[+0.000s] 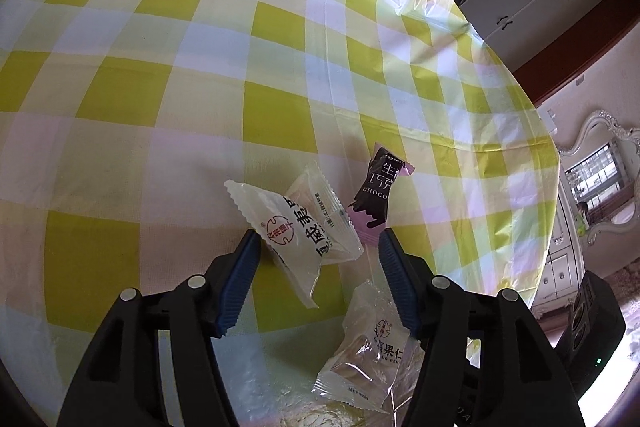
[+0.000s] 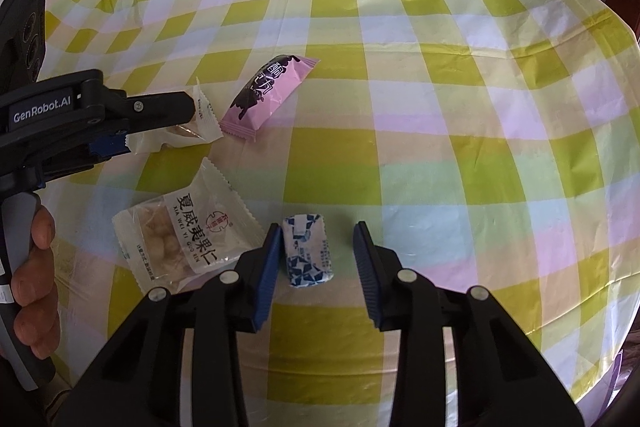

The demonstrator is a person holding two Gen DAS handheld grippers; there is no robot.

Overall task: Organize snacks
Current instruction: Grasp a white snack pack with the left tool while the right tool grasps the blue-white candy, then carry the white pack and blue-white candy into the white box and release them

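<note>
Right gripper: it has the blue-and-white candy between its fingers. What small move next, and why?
Probably finish closing. The blue-and-white candy lies between the right gripper fingers, close against one pad, with a clear gap to the other, so it is not yet gripped.

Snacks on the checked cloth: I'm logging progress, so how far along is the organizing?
Done: nothing visibly sorted, and no container is in view. In hand: the right gripper straddles the blue-white candy, and the left gripper straddles a clear packet; neither is gripped yet. Left: those two, the pink chocolate bar and the second clear packet, all loose on the tablecloth.
</note>
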